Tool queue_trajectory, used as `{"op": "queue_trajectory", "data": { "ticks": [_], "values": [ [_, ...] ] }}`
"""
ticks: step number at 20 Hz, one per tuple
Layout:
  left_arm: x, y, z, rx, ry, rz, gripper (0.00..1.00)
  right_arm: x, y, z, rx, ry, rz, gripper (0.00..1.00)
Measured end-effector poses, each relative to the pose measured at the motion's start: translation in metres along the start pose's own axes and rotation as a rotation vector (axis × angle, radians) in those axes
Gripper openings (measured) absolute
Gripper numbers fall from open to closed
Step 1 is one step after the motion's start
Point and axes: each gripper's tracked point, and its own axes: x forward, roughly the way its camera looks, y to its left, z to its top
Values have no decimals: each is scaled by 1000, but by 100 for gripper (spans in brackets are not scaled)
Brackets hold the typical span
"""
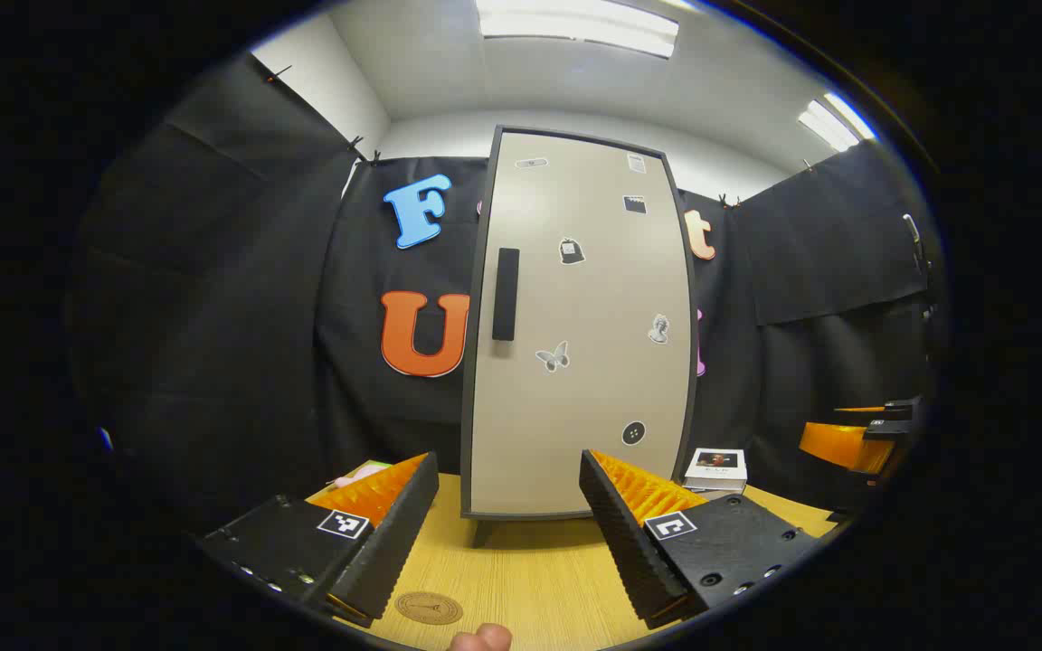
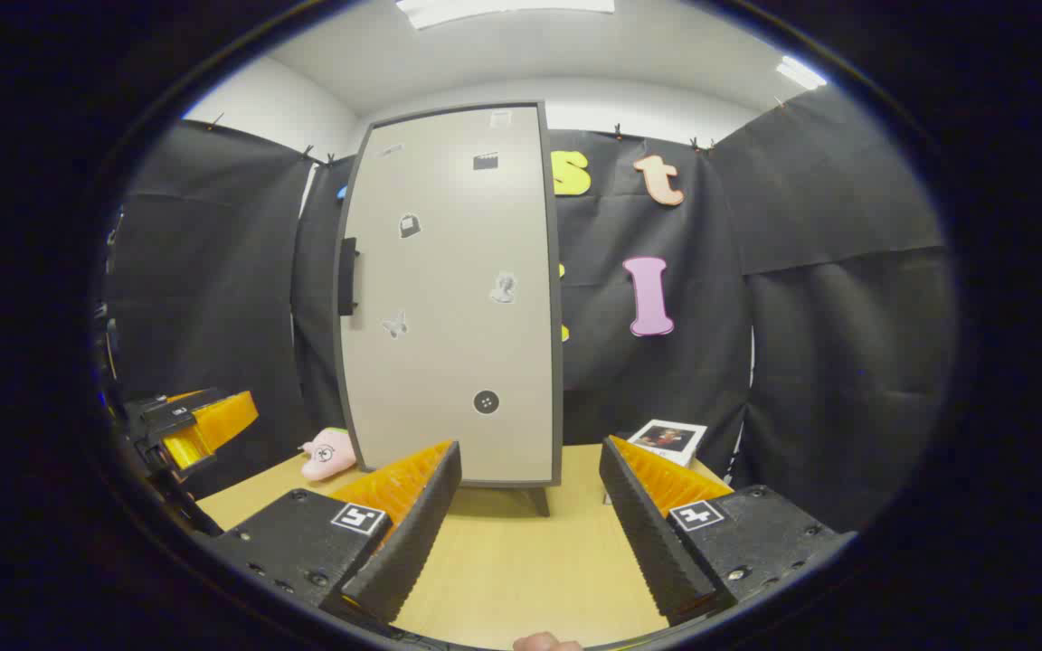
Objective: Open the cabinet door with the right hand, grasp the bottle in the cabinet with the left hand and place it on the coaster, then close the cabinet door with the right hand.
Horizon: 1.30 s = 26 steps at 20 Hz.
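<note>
- Left gripper view: the left gripper (image 1: 509, 533) is hovering with its jaws spread wide, holding nothing, facing the closed cabinet door (image 1: 580, 344) and its handle (image 1: 506, 294). The coaster (image 1: 429, 608) is lying on the table (image 1: 530, 579), near the front edge.
- Right gripper view: the right gripper (image 2: 530, 529) is hanging parted and empty before the cabinet door (image 2: 453, 298), bare tabletop lying between them.

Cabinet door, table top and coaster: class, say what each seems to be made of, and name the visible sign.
Cabinet door: probably painted or laminated board, matt beige, smooth, in a dark frame with a dark handle.
Table top: wood or wood-look laminate, with fine pale straight grain lines.
Coaster: possibly cork or wood, a flat brown disc with a stamped mark; too small to be sure.
</note>
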Motion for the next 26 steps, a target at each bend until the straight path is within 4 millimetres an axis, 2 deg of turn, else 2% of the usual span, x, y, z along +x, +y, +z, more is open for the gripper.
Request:
{"op": "queue_trajectory", "data": {
  "ticks": [1, 4, 5, 6, 11, 12, 13, 24, 25, 26],
  "values": [
    [0, 0, 0, -1, -4, 0, 95, 1, 3, 1, 1, -4, 7, 99],
    [-1, 2, 3, -3, -8, 6, 95, 2, 8, 1, -21, -10, 17, 94],
    [0, 4, 4, -1, -11, 9, 95, 2, 9, 2, -28, -15, 19, 99],
    [0, 4, 4, 2, -13, 12, 94, 1, 11, 4, -32, -20, 20, 94],
    [0, 2, 4, 4, -12, 0, 95, 1, 14, 1, -11, -17, 28, 94],
    [0, 1, 4, 9, -12, -2, 94, 0, 15, 0, -11, -15, 26, 99],
    [1, 0, 5, 11, -13, -5, 95, 0, 15, 0, -13, -14, 24, 94],
    [-2, 1, 6, 20, -13, -7, 95, -3, 18, 1, -8, -23, 20, 94],
    [-3, 2, 6, 21, -15, -6, 95, -3, 19, 2, -7, -24, 22, 99],
    [-3, 3, 6, 23, -16, -5, 95, -4, 20, 3, -7, -26, 26, 94]
  ]
}}
